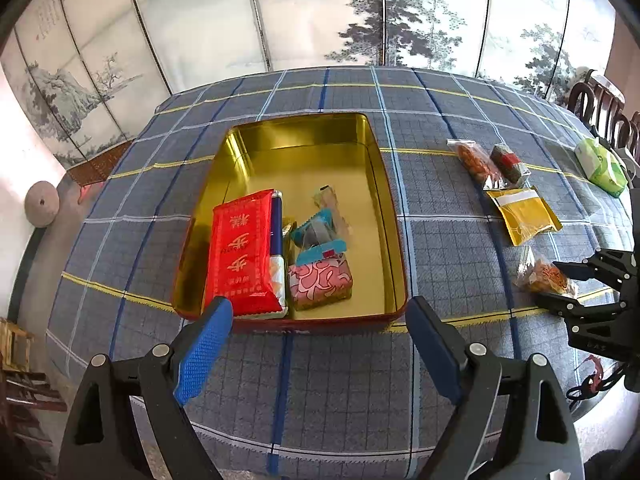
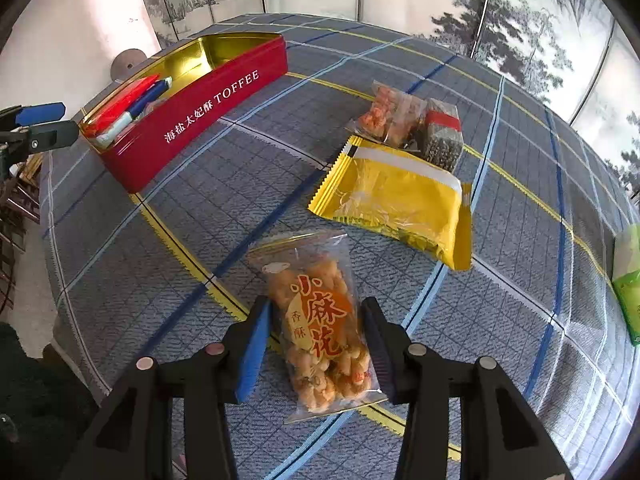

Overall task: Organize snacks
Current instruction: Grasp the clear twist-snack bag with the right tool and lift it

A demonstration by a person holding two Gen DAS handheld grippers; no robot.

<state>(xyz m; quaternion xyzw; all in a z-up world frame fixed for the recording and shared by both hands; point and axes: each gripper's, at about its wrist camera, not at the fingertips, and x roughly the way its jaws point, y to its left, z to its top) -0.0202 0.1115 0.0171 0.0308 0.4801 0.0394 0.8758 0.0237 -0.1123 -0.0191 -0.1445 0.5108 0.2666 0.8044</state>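
Tin (image 1: 384,200) on desk (image 1: 440,340), already holds approx. five snacks incl. red packet (image 1: 240,256); four still out: twist-snack bag (image 2: 320,332), yellow pouch (image 2: 396,200), two small packs behind. Right hand-held gripper (image 2: 316,340) straddles twist-snack bag, fingers either side, not clamped as far as seen; bag flat on desk, long axis along the fingers, sealed top pointing away. Left hand-held gripper (image 1: 320,320) wide open, empty, at tin's near edge.

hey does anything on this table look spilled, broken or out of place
Nothing looks spilled or damaged. Four snack packs still lie outside the tin: the twist bag, yellow pack, and two small bags beside each other.
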